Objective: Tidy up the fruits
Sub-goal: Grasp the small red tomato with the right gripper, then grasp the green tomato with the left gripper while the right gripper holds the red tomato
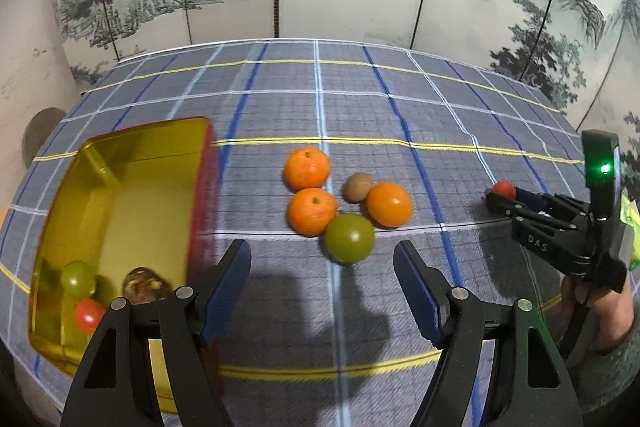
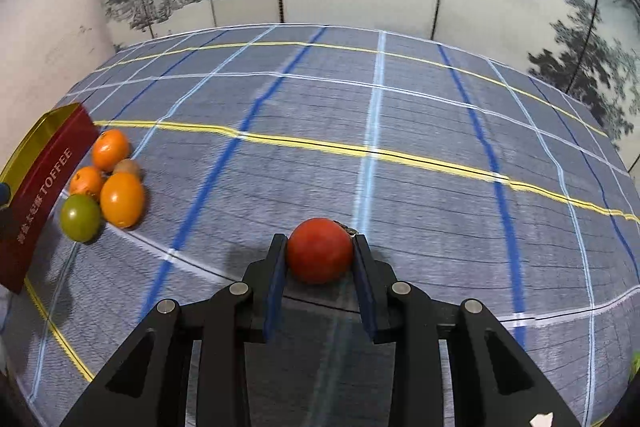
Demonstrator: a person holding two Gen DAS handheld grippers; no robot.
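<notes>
Between the right gripper's [image 2: 320, 255] pads sits a round, smooth red fruit [image 2: 320, 251].

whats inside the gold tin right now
In the gold tin, near its close end, lie a green fruit, a small red fruit and a brown one. The left gripper's arm covers the tin's nearest corner, so anything there is hidden.

Tin: my gold-lined red rectangular tin [image 1: 120, 195] sits at the left of the checked-cloth counter [image 1: 400, 107].
In the tin: a green fruit [image 1: 77, 278], a small red fruit [image 1: 89, 314] and a brown fruit [image 1: 142, 285] lie at its near end.
Cluster: three orange citrus fruits [image 1: 307, 167], a brown kiwi [image 1: 357, 187] and a green round fruit [image 1: 349, 238] touch one another, right of the tin.
Right gripper [image 2: 320, 253]: closed on a round red tomato [image 2: 320, 250], well right of the cluster.
</notes>
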